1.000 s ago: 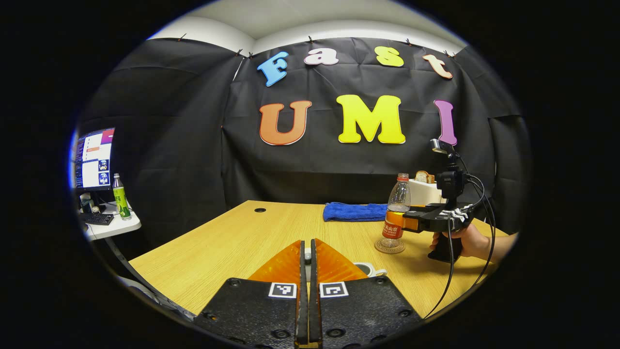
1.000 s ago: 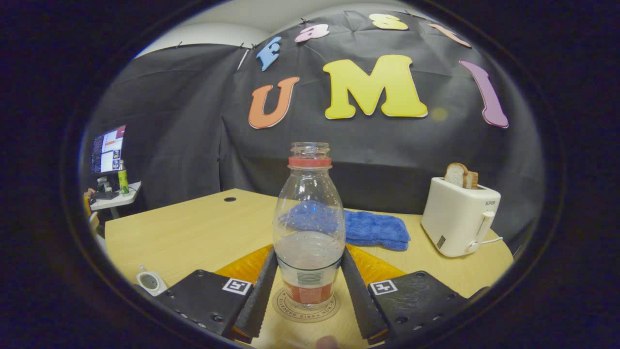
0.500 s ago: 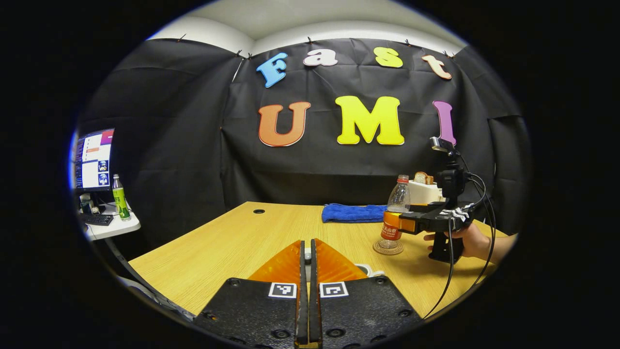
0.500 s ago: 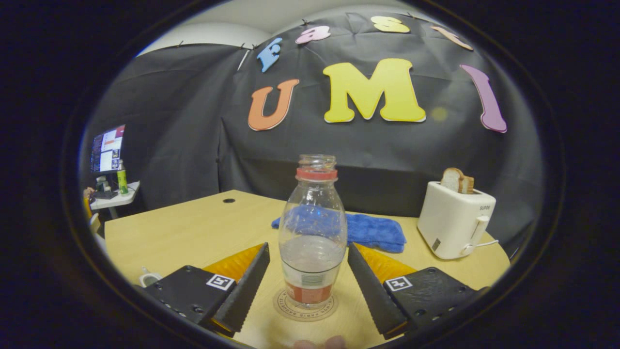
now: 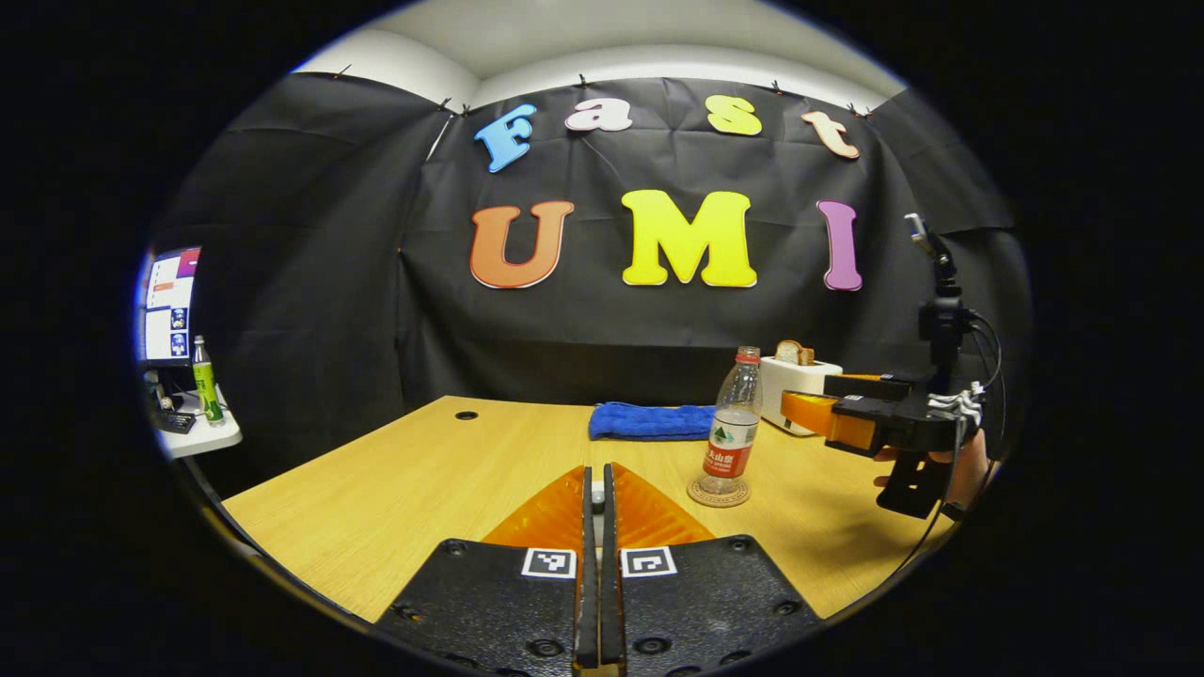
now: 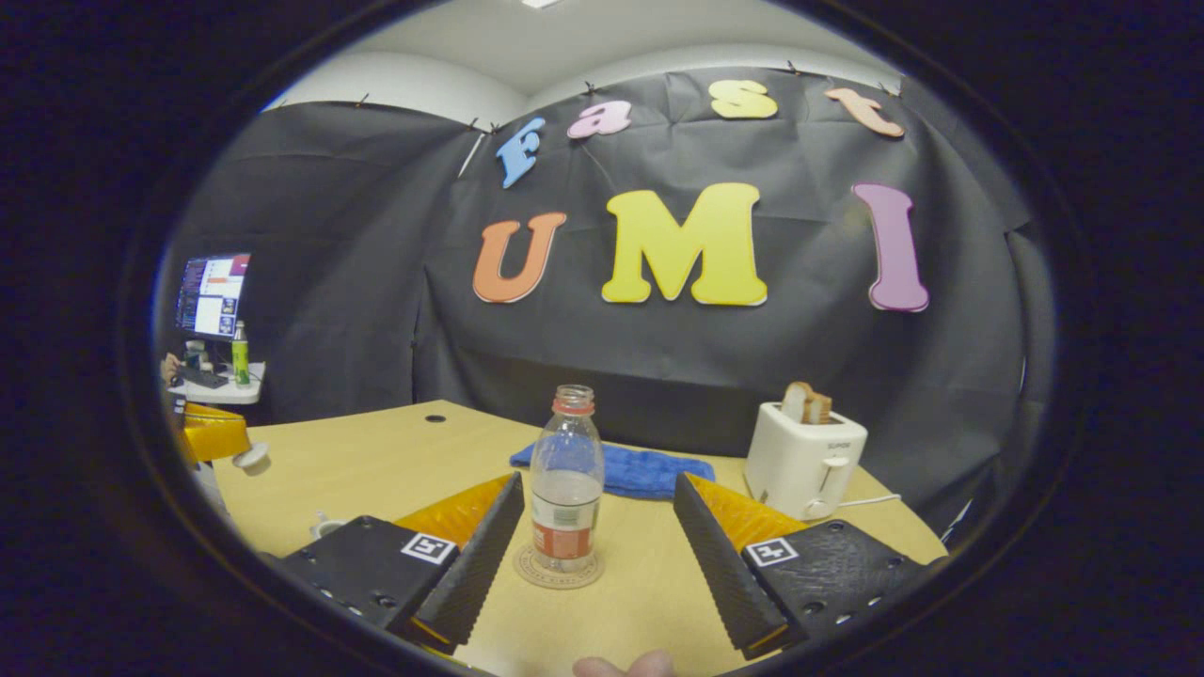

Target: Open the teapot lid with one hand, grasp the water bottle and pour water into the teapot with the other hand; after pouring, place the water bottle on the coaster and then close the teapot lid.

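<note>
On the round coaster, the clear uncapped plastic water bottle stands upright, part full. Your right gripper gapes wide, holding nothing; your left gripper pinches the small lid knob.

the left gripper view is looking low across the table toward the back wall, with the water bottle standing well off to its right. the right gripper view is facing the same wall from nearer the water bottle. both are sharing the bottle, blue towel and toaster.
</note>
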The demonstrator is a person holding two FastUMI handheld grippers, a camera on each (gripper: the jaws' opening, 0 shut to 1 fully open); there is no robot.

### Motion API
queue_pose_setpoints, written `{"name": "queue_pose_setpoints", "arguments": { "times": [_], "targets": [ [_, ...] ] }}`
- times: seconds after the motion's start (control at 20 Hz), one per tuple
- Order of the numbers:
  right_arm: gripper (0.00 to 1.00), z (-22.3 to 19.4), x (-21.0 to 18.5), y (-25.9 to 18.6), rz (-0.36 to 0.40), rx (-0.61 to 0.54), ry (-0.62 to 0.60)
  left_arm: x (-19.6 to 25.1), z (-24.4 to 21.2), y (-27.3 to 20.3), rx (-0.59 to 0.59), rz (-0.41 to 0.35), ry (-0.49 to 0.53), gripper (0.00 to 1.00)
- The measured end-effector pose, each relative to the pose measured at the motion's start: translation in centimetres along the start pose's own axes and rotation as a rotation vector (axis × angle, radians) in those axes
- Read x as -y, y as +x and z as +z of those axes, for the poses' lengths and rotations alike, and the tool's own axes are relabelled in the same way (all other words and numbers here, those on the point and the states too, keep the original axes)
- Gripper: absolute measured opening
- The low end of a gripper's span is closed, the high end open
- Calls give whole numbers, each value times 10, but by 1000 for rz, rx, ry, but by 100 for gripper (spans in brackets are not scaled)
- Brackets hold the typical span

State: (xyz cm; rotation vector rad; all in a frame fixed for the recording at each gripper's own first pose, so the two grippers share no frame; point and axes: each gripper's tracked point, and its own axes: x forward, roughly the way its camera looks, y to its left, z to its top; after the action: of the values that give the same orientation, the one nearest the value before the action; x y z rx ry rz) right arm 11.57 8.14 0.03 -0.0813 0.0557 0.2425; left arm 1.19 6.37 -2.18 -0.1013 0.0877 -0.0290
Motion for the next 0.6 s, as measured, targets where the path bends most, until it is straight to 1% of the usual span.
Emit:
{"name": "queue_pose_setpoints", "arguments": {
  "times": [0.1,0.25,0.35,0.4,0.55,0.6],
  "targets": [
    [95,-4,17,-20,-35,-8,6,12,-8,11,-10,-32,1,4],
    [95,-8,45,-46,-94,-10,42,21,-28,23,-40,-51,14,4],
    [95,-15,65,-59,-147,-8,50,20,-40,31,-59,-40,23,4],
    [98,-20,75,-66,-171,-7,55,19,-48,35,-74,-36,23,4],
    [95,-33,98,-83,-222,-19,84,24,-61,42,-109,-43,2,4],
    [95,-36,105,-87,-235,-24,93,22,-63,44,-116,-34,4,4]
  ]
}}
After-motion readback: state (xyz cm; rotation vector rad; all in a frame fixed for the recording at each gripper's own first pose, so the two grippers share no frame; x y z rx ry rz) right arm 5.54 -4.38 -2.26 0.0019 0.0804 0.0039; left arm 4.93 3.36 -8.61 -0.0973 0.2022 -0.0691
